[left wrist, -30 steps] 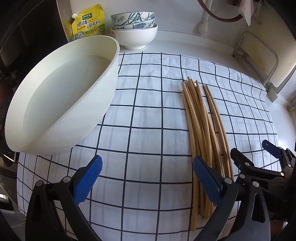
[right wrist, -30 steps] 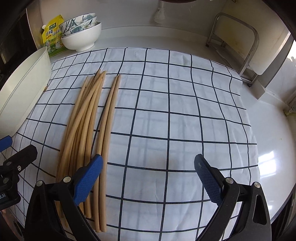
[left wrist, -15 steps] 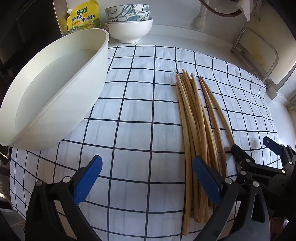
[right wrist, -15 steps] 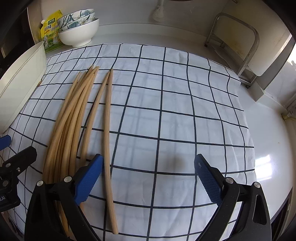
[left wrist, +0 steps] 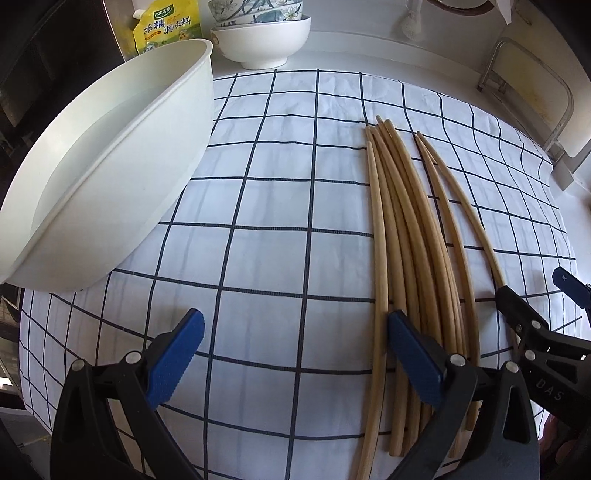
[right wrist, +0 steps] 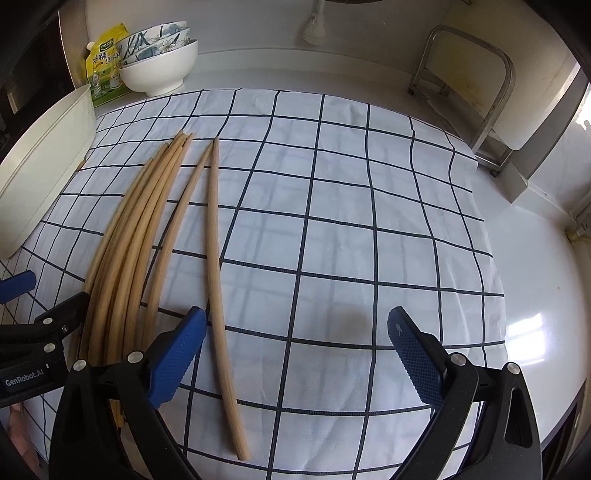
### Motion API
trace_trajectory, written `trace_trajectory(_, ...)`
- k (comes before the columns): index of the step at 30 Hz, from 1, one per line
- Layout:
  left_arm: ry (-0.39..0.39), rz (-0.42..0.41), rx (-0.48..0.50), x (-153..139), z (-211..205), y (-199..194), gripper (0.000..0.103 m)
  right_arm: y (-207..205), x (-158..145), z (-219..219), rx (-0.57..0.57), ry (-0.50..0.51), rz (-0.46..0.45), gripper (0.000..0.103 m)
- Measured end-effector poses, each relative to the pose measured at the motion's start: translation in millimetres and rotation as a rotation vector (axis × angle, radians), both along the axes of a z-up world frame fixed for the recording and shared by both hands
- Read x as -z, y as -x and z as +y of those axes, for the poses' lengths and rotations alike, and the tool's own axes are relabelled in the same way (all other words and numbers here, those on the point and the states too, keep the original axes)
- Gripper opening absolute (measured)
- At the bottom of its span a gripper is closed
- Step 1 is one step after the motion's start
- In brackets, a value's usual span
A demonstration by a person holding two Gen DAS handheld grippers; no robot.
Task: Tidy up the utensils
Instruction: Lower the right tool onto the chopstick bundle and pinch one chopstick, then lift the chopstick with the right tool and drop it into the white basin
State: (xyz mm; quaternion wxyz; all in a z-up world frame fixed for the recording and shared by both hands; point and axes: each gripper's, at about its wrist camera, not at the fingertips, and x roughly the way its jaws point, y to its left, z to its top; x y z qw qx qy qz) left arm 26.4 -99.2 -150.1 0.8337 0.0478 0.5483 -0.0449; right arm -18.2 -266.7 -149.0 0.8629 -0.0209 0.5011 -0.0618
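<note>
Both the left gripper (left wrist: pixel 295 354) and right gripper (right wrist: pixel 297 350) were spread wide, holding nothing. Chopsticks (right wrist: pixel 147 236) lay on the checked cloth (right wrist: pixel 351 221)

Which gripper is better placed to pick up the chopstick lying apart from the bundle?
Right. The right gripper is open, with the lone chopstick between its fingers. The left gripper, also open, sits left of the bundle.

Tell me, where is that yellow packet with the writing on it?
The yellow packet stands at the far left back of the counter, beyond the checked cloth, just behind the big white basin and left of the stacked bowls.
</note>
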Motion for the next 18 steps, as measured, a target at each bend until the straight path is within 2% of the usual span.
trace_trajectory(3,-0.006,-0.019,-0.008,1.2,-4.9,-3.2,0.095,-6.2,0.7,1.4,-0.008,0.006,-0.011,0.094)
trace_trajectory(5,0.013,-0.027,-0.012,2.0,-6.7,-5.6,0.089,-9.1,0.8,3.4,-0.024,0.011,-0.021,0.093)
trace_trajectory(6,0.027,-0.023,-0.009,1.8,-7.2,-4.8,0.083,-9.8,0.9,5.0,-0.037,0.011,-0.027,0.090)
trace_trajectory(8,0.035,-0.028,0.002,-0.8,-10.3,-4.8,0.072,-9.2,-0.4,8.0,-0.062,-0.008,-0.035,0.080)
trace_trajectory(10,0.038,-0.029,0.029,-3.3,-14.8,-4.3,0.058,-8.9,-1.4,11.7,-0.086,-0.027,-0.035,0.065)
trace_trajectory(11,0.041,-0.026,0.040,-3.9,-16.5,-2.5,0.055,-9.4,-2.0,13.3,-0.095,-0.041,-0.030,0.062)
trace_trajectory(12,0.044,-0.025,0.047,-4.9,-17.4,-2.0,0.047,-11.0,-2.7,14.5,-0.105,-0.067,-0.020,0.051)
trace_trajectory(13,0.051,-0.024,0.054,-6.0,-17.7,-1.7,0.037,-12.1,-3.5,16.5,-0.111,-0.071,-0.015,0.045)
trace_trajectory(14,0.062,-0.020,0.060,-7.1,-17.7,-2.0,0.031,-13.1,-3.9,20.5,-0.128,-0.064,-0.013,0.041)
trace_trajectory(15,0.075,-0.015,0.066,-7.5,-17.7,-1.6,0.016,-13.9,-4.4,24.9,-0.148,-0.061,-0.011,0.029)
trace_trajectory(16,0.086,-0.005,0.071,-7.9,-17.8,-2.2,0.009,-14.8,-4.7,29.0,-0.164,-0.058,-0.007,0.018)
trace_trajectory(18,0.090,0.004,0.079,-8.1,-17.6,-2.2,0.007,-17.3,-5.5,33.2,-0.168,-0.048,0.000,0.007)
